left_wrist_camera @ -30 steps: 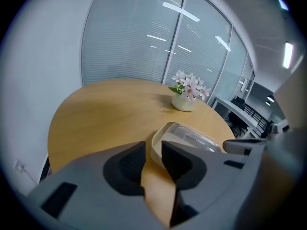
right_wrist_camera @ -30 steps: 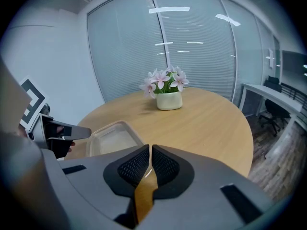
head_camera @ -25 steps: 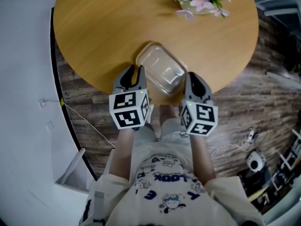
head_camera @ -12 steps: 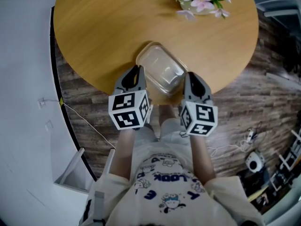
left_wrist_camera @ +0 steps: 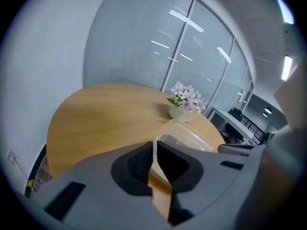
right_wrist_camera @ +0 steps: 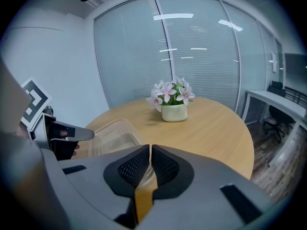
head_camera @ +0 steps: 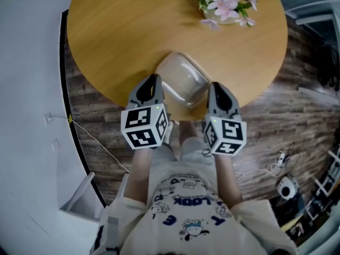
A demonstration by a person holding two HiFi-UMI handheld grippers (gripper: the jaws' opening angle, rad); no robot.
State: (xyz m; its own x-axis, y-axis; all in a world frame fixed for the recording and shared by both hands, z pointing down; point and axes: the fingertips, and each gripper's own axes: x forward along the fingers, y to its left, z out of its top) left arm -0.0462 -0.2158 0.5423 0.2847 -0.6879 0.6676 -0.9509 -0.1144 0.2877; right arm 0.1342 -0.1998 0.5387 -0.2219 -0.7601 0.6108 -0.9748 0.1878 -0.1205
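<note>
Clear plastic: a shallow container (head_camera: 183,81) at the near edge of the round wooden desk (head_camera: 117,36), resting there or just raised, hard to tell which. Pinched at its left rim by the left tongs (head_camera: 154,79), drawn almost together on the thin lip in the left gripper view. Pinched likewise at its right rim by the right tongs (head_camera: 214,87), narrowed to a sliver around the lip. Nothing visible inside.

Worth squeezing evenly from both sides and holding both hands at one height, since thin plastic probably flexes and could slip from a shallow bite. Safer to grip well onto the lip than at its very edge.

Farther back on the desk, well apart, a pot of pink flowers (head_camera: 223,1). Beyond, a glass wall (right_wrist_camera: 192,56) with blinds; below the desk's edge, wooden floor (head_camera: 289,89).
</note>
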